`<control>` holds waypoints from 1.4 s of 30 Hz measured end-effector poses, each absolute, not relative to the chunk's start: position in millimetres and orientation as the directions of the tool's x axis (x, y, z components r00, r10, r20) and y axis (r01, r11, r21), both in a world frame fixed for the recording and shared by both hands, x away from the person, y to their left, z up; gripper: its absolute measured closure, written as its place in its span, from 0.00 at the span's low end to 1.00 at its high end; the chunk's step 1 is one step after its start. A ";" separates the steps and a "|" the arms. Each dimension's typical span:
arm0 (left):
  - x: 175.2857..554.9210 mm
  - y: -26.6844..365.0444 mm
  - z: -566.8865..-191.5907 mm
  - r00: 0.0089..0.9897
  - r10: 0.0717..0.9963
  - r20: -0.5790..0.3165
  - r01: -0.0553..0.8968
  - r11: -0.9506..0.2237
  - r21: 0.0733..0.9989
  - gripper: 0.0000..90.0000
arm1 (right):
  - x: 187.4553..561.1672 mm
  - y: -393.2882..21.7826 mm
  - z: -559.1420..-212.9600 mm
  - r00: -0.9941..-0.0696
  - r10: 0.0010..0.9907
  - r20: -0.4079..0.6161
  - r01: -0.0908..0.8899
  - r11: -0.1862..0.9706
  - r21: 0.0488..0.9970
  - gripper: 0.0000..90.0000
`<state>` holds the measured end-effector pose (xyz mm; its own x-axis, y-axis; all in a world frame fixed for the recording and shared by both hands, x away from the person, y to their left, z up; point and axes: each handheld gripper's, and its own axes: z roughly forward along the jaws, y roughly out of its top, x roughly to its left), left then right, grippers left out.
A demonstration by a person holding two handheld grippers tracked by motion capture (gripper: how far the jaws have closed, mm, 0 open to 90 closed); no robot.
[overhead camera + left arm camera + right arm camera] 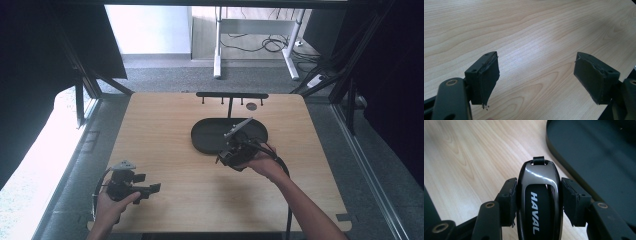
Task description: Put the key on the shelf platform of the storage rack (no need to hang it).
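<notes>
1. Now, the right gripper (537, 195) has its pads clamped on the two long sides of a glossy black car key fob (539, 192) marked HAVAL, lifted clear of the wooden table (165, 125) just beside the near edge of the dark oval tray (205, 135).
2. That fob looks light, hard and stiff, I'd say, with a polished shell that could slip; the flat flanks where the pads sit now seem the sensible hold, not the rounded top.
3. Notice the small black strap loop (538, 160) at the fob's tip, free and pointing ahead, probably the part meant for hanging.
4. Over at the near left corner, the left gripper (536, 75) hangs with its jaws spread wide, nothing between them, bare table beneath.
5. Beyond the tray stands a black hook rack (231, 95) on a thin post, several small pegs hanging from its bar.
6. In the way? The tray's raised rim lies between fob and rack, and the pegs sit close together, so a careful approach looks wise.
</notes>
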<state>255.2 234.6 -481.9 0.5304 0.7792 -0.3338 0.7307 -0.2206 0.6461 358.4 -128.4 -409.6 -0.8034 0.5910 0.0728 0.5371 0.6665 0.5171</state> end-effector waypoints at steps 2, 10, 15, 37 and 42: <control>255.2 234.8 -481.8 0.531 0.779 -0.334 0.730 -0.220 0.647 0.23 | 361.2 -127.8 -407.7 -0.798 0.598 0.076 0.544 0.658 0.521 0.55; 255.5 234.6 -482.4 0.532 0.778 -0.334 0.730 -0.222 0.646 0.23 | 378.1 -129.0 -403.4 -0.777 0.625 0.070 0.558 0.632 0.538 0.55; 255.6 234.5 -482.6 0.532 0.778 -0.334 0.730 -0.223 0.646 0.23 | 385.8 -129.1 -403.3 -0.764 0.642 0.071 0.571 0.620 0.539 0.55; 255.8 234.8 -483.0 0.532 0.778 -0.335 0.732 -0.224 0.644 0.23 | 423.1 -127.2 -400.0 -0.716 0.695 0.064 0.606 0.573 0.551 0.55; 255.6 233.3 -483.3 0.536 0.775 -0.335 0.731 -0.228 0.643 0.23 | 430.8 -128.0 -401.5 -0.697 0.714 0.064 0.619 0.554 0.557 0.55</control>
<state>255.6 233.3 -483.3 0.5358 0.7750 -0.3350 0.7314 -0.2278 0.6428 430.8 -128.0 -401.5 -0.6972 0.7141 0.0636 0.6185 0.5543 0.5569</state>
